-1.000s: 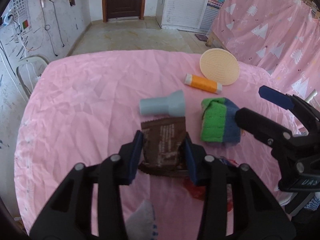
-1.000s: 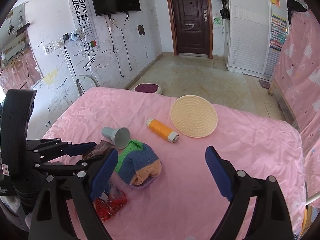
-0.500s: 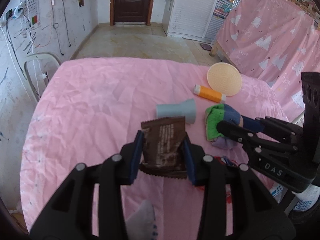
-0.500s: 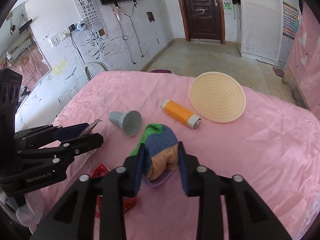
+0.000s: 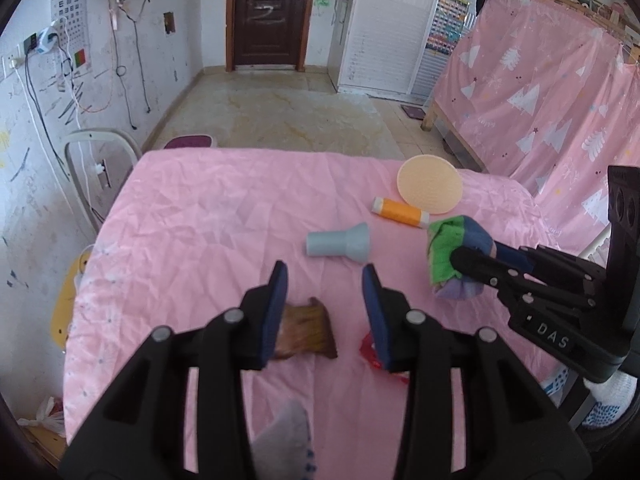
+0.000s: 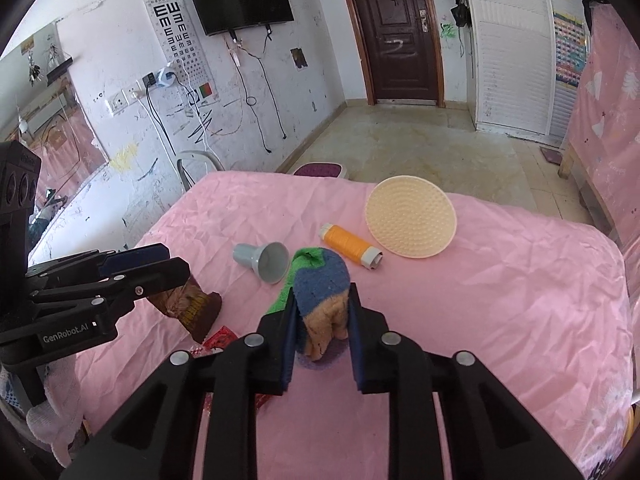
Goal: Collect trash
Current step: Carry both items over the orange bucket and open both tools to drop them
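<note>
Whitewashed room, dark door at back; tabletop (image 5: 192, 216) under wrinkled pink cloth. Right tongs (image 6: 322, 340) clamped on a green, blue and tan knitted cloth bundle (image 6: 320, 284); left tongs (image 5: 325, 304) stand parted with nothing between the pads, the brown crumpled snack wrapper (image 5: 306, 336) lying below them. A red foil wrapper (image 5: 366, 354) lies under the left tongs' right pad; grey plastic funnel (image 5: 340, 242) just ahead of them.

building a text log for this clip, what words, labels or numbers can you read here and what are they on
"DAS": white letters on the right gripper body, seen from the left wrist camera.
"GenRobot.AI": white letters on the left gripper body, seen from the right wrist camera.
"E", "E W", "M E 3": top rows of the eye chart; lower rows too small.
Brown wrapper: yellow print, unreadable.
Wall poster: too small.
</note>
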